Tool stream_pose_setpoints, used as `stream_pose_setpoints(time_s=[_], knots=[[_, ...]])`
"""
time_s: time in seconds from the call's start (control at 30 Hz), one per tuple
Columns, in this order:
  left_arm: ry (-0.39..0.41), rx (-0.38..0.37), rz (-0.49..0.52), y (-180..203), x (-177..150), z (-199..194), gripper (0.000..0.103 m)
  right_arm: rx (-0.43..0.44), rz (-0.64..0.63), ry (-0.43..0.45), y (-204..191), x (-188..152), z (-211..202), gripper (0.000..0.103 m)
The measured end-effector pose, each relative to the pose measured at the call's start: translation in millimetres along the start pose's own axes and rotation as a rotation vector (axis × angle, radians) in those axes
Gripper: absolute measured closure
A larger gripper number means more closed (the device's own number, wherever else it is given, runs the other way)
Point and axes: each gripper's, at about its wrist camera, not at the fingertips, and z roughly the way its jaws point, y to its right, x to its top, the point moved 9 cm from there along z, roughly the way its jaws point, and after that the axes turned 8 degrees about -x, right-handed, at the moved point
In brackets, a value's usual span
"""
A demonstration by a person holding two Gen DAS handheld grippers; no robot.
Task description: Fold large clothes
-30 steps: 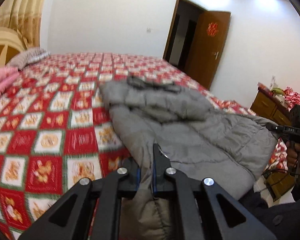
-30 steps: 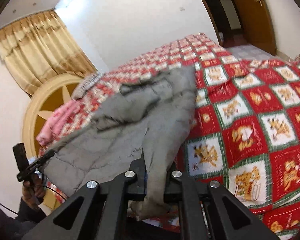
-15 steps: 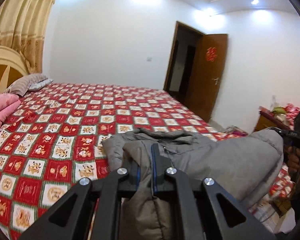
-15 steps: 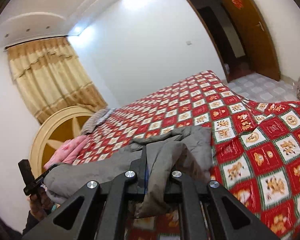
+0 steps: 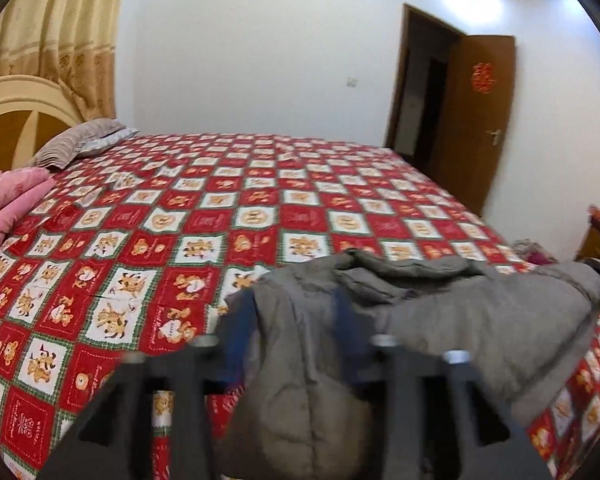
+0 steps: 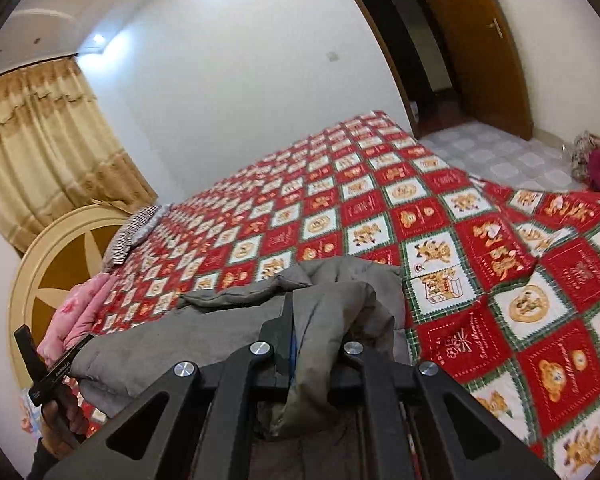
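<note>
Looks like the fold-over step is wrapping up: the grey padded jacket point(image 5: 440, 320) sits doubled up at the near edge of the bed's red bear-print quilt point(image 5: 204, 216), the left gripper point(image 5: 296, 320) is opening its jaws with the fabric still lying between them, and the right gripper point(image 6: 316, 344) is pinched tight on its end of the hem. Compared with a second ago, the jacket was spread long up the bed and both grippers were clamped; now it's bunched near the edge. Next I'd guess the right lets go too, then both re-grab for the following fold.
</note>
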Motion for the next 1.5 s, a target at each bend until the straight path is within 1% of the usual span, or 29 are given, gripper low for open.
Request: stream_pose_setpoints(time_s=[0.03,0.07,0.1,0.2,0.27,0.33,0.43,0.5,0.57,0.63,0.67,0.7,0.73,0.77,0.83,0.93,1.0,1.07,1.1,1.13,1.17,1.27,1.33,1.37,1.43,1.5], knots=[[0.003,0.031,-0.007,-3.7,1.5,5.1,0.012,-0.009,0.006,-0.013,2.9,-0.7,11.5,0.097],[0.017,0.069,-0.015,-9.6,4.0,10.3,0.0,-0.014,0.013,-0.024,5.5,-1.5,20.1,0.097],[0.027,0.084,-0.027,-13.4,6.5,15.5,0.0,-0.022,0.026,-0.04,9.5,-2.7,31.8,0.097],[0.016,0.098,-0.063,-21.4,10.5,31.3,0.0,-0.032,0.066,-0.074,20.9,-4.8,57.9,0.096],[0.034,0.139,-0.085,-24.7,16.2,35.8,0.0,-0.051,0.089,-0.079,27.9,-4.0,71.1,0.095],[0.059,0.178,-0.094,-25.2,22.3,38.7,0.0,-0.073,0.1,-0.078,31.8,-1.1,85.5,0.09],[0.064,0.242,-0.072,-18.7,34.0,48.6,0.0,-0.118,0.076,-0.067,29.4,4.1,105.0,0.084],[0.073,0.283,-0.043,-13.4,41.3,50.6,0.0,-0.147,0.059,-0.063,27.5,5.3,114.9,0.082],[0.094,0.302,-0.026,-11.7,47.2,48.0,0.0,-0.17,0.05,-0.062,27.7,5.5,124.2,0.078],[0.115,0.32,-0.019,-11.9,53.2,43.7,0.0,-0.161,0.055,-0.061,27.9,5.5,128.8,0.066],[0.125,0.321,-0.013,-11.0,56.7,41.9,0.0,-0.155,0.056,-0.056,28.0,6.2,131.2,0.063],[0.135,0.328,-0.006,-11.0,61.6,38.9,0.0,-0.149,0.053,-0.052,27.4,6.6,132.2,0.05],[0.141,0.332,-0.002,-10.4,64.4,38.5,0.0,-0.131,0.053,-0.046,26.4,7.3,133.2,0.028],[0.15,0.335,0.004,-10.2,68.4,35.8,0.0,-0.121,0.056,-0.034,26.3,8.5,133.1,0.022],[0.159,0.354,0.007,-10.8,72.2,33.3,0.0,-0.14,0.058,-0.013,28.0,10.2,132.1,0.02],[0.196,0.379,-0.016,-13.3,74.8,24.1,0.0,-0.16,0.066,0.011,30.2,12.7,129.8,0.02],[0.235,0.379,-0.035,-13.0,77.7,13.6,0.0,-0.172,0.073,0.033,32.7,15.0,127.4,0.02],[0.248,0.371,-0.034,-8.4,78.7,11.5,0.0,-0.189,0.088,0.067,36.2,20.2,122.7,0.02],[0.247,0.361,-0.024,-2.7,77.5,12.0,0.0,-0.195,0.093,0.081,36.9,22.0,120.7,0.017],[0.243,0.353,-0.013,3.2,75.5,13.7,0.0,-0.202,0.1,0.097,37.7,25.6,118.3,0.014],[0.234,0.34,0.004,11.6,73.0,17.1,0.0,-0.206,0.11,0.117,37.7,29.9,115.6,0.013],[0.19,0.327,0.09,38.0,61.8,37.2,0.0,-0.208,0.128,0.162,34.2,40.0,107.1,0.012],[0.162,0.327,0.124,47.6,55.6,52.3,0.0,-0.208,0.12,0.196,28.3,44.2,99.6,0.011],[0.148,0.342,0.136,49.6,53.5,59.9,0.0,-0.212,0.1,0.218,22.0,45.6,94.8,0.011],[0.126,0.366,0.146,51.7,50.5,72.1,0.0,-0.217,0.043,0.23,7.9,44.1,91.6,0.011],[0.093,0.398,0.146,49.7,50.1,88.6,0.0,-0.218,-0.06,0.205,-15.6,35.0,98.4,0.011]])
